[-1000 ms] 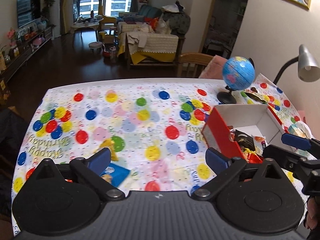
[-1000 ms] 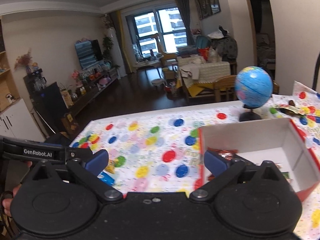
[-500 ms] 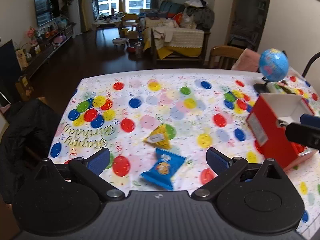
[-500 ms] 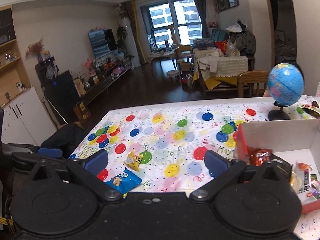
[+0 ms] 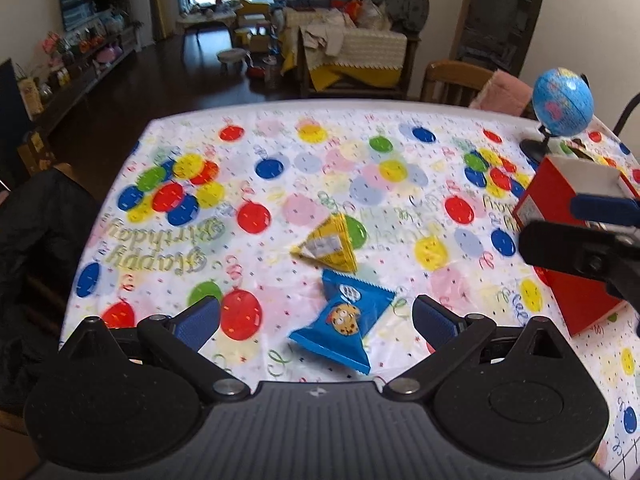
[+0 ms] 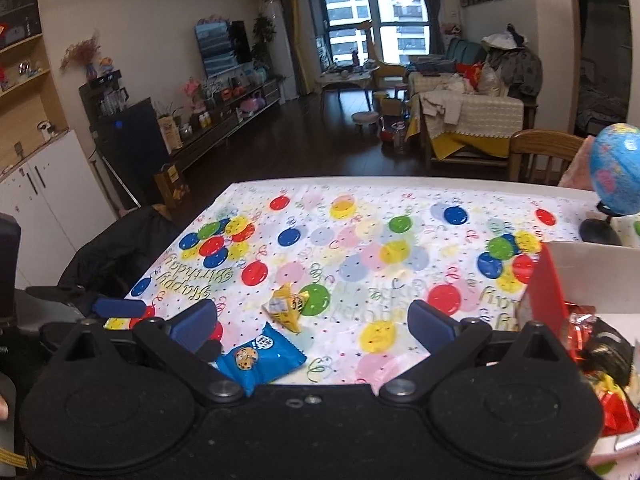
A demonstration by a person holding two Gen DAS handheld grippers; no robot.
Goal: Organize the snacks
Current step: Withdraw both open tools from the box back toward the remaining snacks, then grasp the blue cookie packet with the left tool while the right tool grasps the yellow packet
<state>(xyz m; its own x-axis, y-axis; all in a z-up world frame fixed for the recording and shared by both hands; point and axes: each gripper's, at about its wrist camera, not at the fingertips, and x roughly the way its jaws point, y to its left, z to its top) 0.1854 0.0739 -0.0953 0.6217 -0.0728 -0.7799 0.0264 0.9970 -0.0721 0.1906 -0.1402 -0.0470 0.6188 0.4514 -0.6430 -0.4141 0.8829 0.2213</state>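
Two loose snacks; blue crinkly cookie packet [image 5: 345, 322] lies just ahead between left tool's [image 5: 316, 316] spread fingers, long axis running forward-left.

blue cookie packet [image 5: 340, 330] | yellow packet [image 5: 330, 246] | red box [image 5: 560, 236] | balloon-print tablecloth [image 5: 280, 184]

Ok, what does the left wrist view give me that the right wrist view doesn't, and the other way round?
Only the left wrist view shows the red box's outer red side down to the tablecloth, and the right gripper reaching in beside it.

Only the right wrist view shows inside the box: red foil snack wrappers piled at its near end. It also shows the left gripper at the left edge.

Both show the blue cookie packet and yellow triangular packet lying apart on the balloon tablecloth, the globe, and each camera's own jaws open and empty.
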